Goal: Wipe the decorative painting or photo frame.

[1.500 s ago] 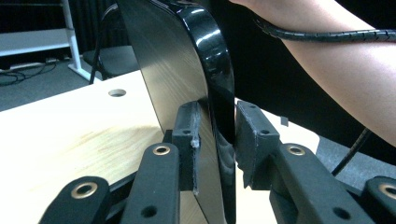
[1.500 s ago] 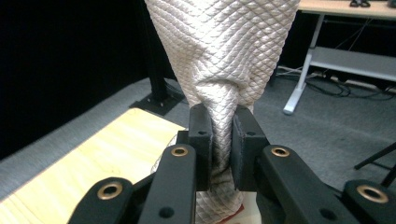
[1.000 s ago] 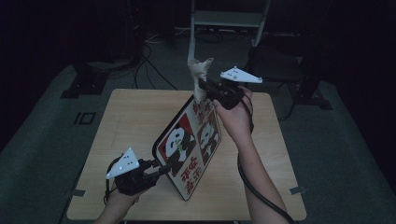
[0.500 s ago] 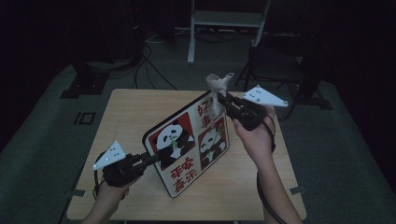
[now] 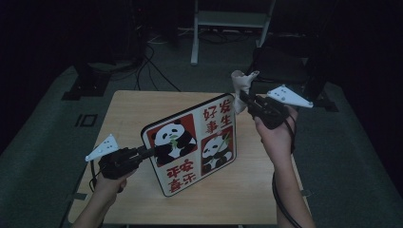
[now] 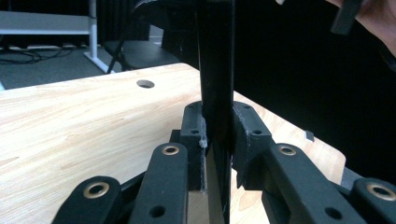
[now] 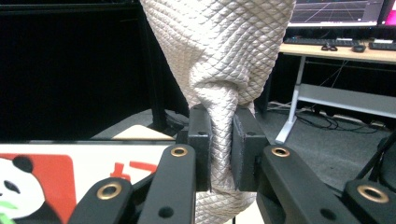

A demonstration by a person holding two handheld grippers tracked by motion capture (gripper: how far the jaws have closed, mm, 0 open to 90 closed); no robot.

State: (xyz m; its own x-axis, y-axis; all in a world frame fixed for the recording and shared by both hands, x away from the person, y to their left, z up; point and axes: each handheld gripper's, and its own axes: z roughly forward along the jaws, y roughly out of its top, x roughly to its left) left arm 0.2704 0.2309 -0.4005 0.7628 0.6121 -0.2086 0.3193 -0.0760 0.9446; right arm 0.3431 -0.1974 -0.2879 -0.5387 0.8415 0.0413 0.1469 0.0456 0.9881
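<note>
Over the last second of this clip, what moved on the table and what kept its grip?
The square panda-print board with a black rim swung from edge-on toward facing the camera, its face turning upright. The left gripper slid left along the table with it; the right gripper shifted right. Unchanged: left stays clamped on the board's edge, right on the crumpled beige quilted cloth; the light wooden table is unmoved.

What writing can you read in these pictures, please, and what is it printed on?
"好事发生": red characters, top right panel of the board.
"平安喜乐": red characters, bottom left panel of the board, seemingly upside down, so less sure.
Monitor behind the cloth: too small to read.
</note>
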